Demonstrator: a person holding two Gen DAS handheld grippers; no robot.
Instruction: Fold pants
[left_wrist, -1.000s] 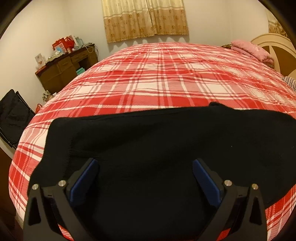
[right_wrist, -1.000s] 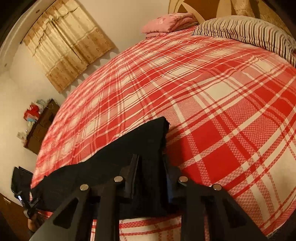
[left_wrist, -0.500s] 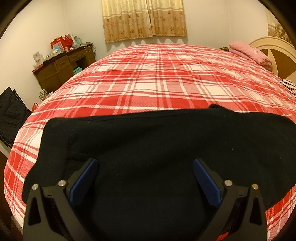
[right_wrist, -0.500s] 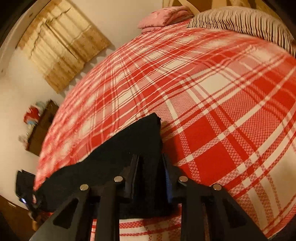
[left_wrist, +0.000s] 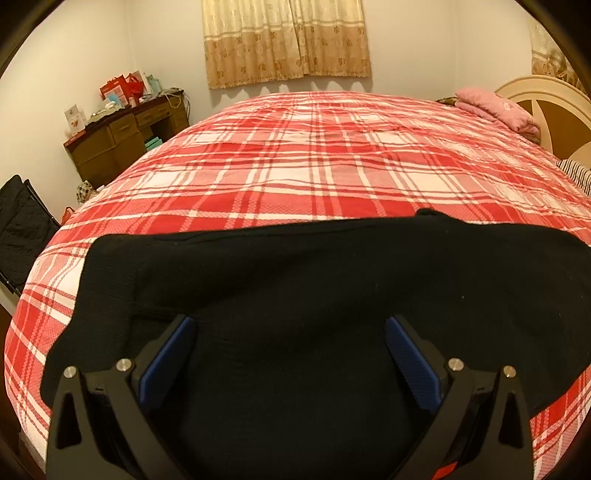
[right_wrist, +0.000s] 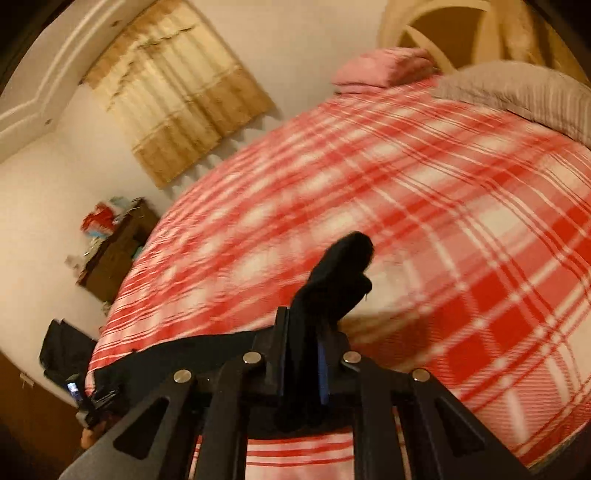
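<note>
Your right gripper (right_wrist: 301, 354) has come up off the bed since half a second ago, and the end of the pants (right_wrist: 332, 280) it pinches now rises from its tips instead of lying flat; that whole view is smeared with motion. Its jaws are clamped tight on the black cloth, blue pads nearly meeting around it, and a dark flap sticks up past the fingertips with the bedspread (right_wrist: 461, 206) behind it. More of the cloth trails down and left along the near edge of the bed.

Your left gripper (left_wrist: 290, 358) has hardly shifted. Its jaws stand wide apart, blue pads (left_wrist: 168, 360) well clear of each other, holding nothing, poised just over the pants (left_wrist: 295, 280). From this side the black pants lie spread across the near part of the plaid bedspread (left_wrist: 332, 166), running from the left edge to the right of the view.

Farther off, a folded pink blanket (left_wrist: 495, 110) sits at the head of the bed by the headboard (left_wrist: 546, 96), and a striped pillow (right_wrist: 517, 92) lies near it. A wooden desk (left_wrist: 122, 140) stands by the far wall with red bags (left_wrist: 122, 86) and boxes piled on top; what is in them you cannot tell. Curtains (left_wrist: 288, 37) hang behind the bed.
</note>
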